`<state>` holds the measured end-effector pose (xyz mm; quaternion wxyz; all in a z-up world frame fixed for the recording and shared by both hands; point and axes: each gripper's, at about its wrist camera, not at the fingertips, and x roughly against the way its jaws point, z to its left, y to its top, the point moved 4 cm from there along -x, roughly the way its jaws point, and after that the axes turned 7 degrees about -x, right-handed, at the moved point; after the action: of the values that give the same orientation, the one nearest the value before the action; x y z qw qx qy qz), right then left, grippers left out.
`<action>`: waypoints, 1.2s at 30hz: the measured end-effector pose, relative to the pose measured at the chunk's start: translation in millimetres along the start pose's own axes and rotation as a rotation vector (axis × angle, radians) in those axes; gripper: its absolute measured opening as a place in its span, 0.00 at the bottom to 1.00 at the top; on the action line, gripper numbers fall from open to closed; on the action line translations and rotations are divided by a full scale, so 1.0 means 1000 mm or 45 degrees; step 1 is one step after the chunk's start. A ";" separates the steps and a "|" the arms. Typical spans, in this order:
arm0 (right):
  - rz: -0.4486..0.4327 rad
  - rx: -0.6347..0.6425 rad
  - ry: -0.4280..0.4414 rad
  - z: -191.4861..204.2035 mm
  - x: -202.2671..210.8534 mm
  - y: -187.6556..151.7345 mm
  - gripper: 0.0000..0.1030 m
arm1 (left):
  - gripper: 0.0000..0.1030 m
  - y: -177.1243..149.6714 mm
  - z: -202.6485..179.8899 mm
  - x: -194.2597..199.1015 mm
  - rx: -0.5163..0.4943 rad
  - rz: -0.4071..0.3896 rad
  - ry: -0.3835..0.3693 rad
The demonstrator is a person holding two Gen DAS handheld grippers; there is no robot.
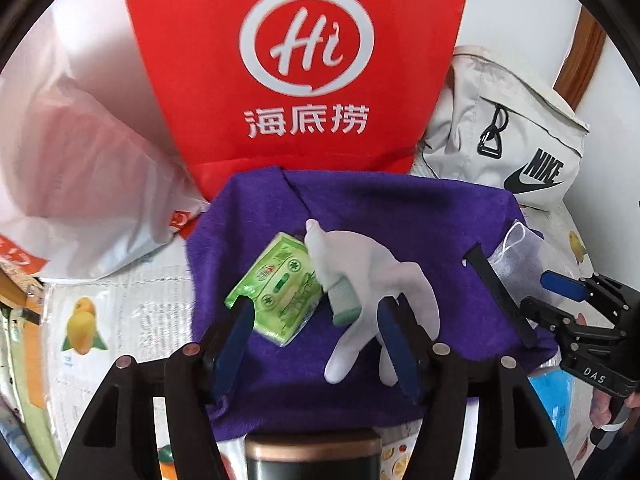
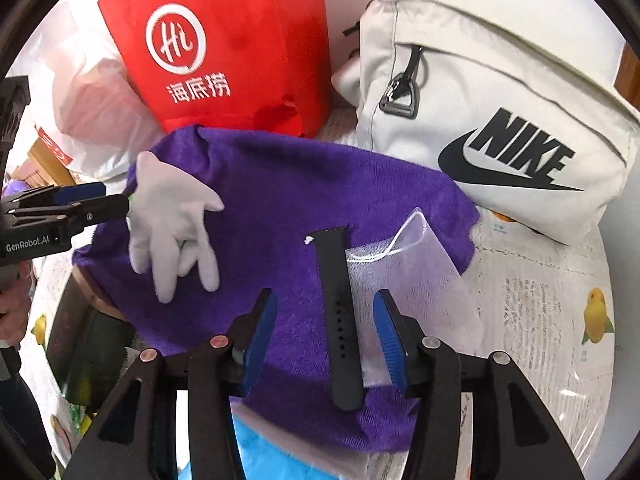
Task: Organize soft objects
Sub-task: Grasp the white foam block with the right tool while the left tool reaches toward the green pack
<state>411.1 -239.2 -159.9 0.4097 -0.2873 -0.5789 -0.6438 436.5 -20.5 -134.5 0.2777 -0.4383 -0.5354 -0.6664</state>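
Both grippers, left point(image 1: 316, 340) and right point(image 2: 326, 336), are hovering parted, empty, over purple towel point(image 2: 280, 184); red bag point(image 1: 296, 60) and backpack point(image 2: 500, 92) are crowding behind.

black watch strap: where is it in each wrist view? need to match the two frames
Left wrist view: the black watch strap lies right of centre on the purple towel, running diagonally beside the mesh pouch.
Right wrist view: the strap is at lower centre, between the open fingers of the right gripper, untouched.
Shared landmark: the white glove on the towel, on the strap's left in both.
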 end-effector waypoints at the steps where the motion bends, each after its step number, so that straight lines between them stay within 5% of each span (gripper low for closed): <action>1: -0.015 -0.002 -0.003 0.001 0.005 -0.002 0.48 | 0.60 -0.002 0.002 0.005 0.004 0.001 0.028; 9: -0.098 0.018 0.018 0.020 0.049 -0.033 0.48 | 0.60 -0.032 0.001 0.062 0.006 -0.129 0.002; 20: -0.058 0.069 0.158 0.092 0.059 -0.096 0.48 | 0.60 -0.096 0.004 0.099 0.002 -0.104 0.054; 26: -0.005 0.189 0.086 0.128 0.038 -0.117 0.47 | 0.60 -0.115 0.016 0.110 0.024 -0.123 0.019; 36: 0.032 0.240 -0.129 0.131 0.009 -0.125 0.35 | 0.60 -0.118 0.025 0.111 0.030 -0.159 -0.031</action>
<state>285.6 -112.8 -193.9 0.4132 -0.2869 -0.6531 -0.5660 293.3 46.9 -90.7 0.2343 -0.4088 -0.5728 -0.6707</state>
